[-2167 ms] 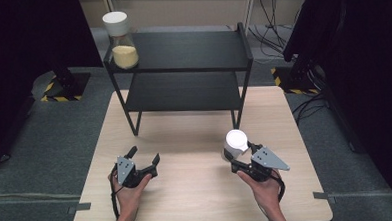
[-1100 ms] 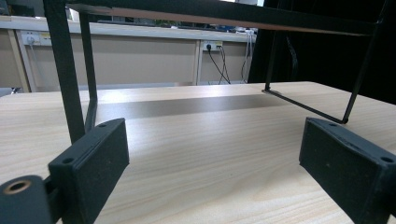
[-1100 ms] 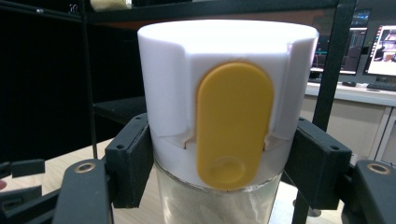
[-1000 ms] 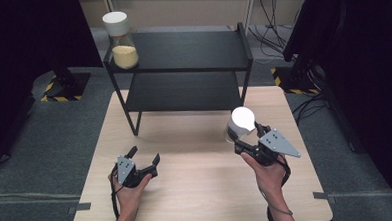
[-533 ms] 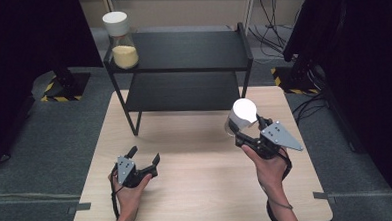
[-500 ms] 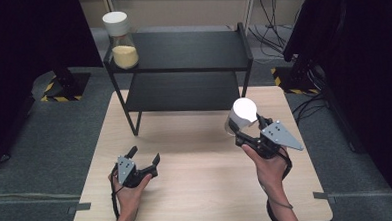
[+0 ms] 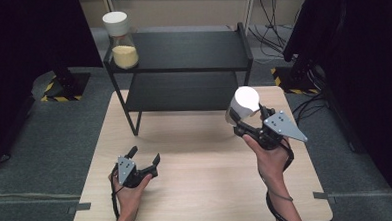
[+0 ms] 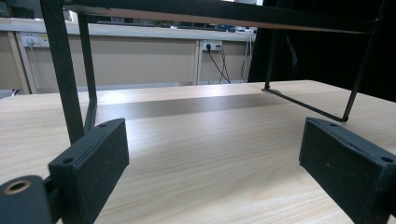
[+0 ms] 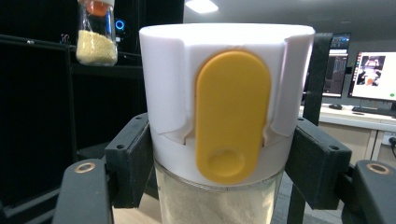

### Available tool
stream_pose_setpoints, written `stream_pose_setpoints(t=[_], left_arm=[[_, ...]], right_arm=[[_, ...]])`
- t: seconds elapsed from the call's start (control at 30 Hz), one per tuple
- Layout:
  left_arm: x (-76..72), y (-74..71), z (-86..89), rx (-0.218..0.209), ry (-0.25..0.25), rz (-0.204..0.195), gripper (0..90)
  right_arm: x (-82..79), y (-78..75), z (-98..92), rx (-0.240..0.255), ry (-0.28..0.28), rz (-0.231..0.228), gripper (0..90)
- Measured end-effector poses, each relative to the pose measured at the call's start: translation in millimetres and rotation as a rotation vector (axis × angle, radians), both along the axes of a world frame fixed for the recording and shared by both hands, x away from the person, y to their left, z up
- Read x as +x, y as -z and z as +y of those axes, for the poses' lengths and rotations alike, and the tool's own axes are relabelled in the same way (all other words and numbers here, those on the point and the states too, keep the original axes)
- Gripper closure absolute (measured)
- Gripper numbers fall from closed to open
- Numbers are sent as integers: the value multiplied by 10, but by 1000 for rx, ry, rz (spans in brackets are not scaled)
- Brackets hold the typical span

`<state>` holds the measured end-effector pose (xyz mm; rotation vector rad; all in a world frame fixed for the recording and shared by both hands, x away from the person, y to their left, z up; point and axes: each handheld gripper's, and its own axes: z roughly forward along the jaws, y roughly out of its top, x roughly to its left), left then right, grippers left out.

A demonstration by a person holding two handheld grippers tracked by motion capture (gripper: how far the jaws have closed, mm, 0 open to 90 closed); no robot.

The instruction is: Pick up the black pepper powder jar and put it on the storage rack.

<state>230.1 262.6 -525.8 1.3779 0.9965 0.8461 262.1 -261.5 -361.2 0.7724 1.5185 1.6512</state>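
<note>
Left gripper at 7 o'clock, resting on bench, jaws wide apart, empty, likely parked. Black shelf at 12, second jar on its top-left corner. Right gripper at 3, clamped under white lid of jar, held upright off bench, probably to keep powder in.

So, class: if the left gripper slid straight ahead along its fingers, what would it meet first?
Probably nothing soon: the left gripper points between the rack legs, over bare table under the lower shelf. Depth is unclear.
</note>
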Motion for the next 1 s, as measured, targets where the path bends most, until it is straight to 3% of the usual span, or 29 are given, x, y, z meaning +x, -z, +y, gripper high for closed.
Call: stream_pose_setpoints(t=[1.0], left_arm=[[-6,1,-12,8,-3,-4,77]], right_arm=[[113,-195,65,21,3,-20,307]])
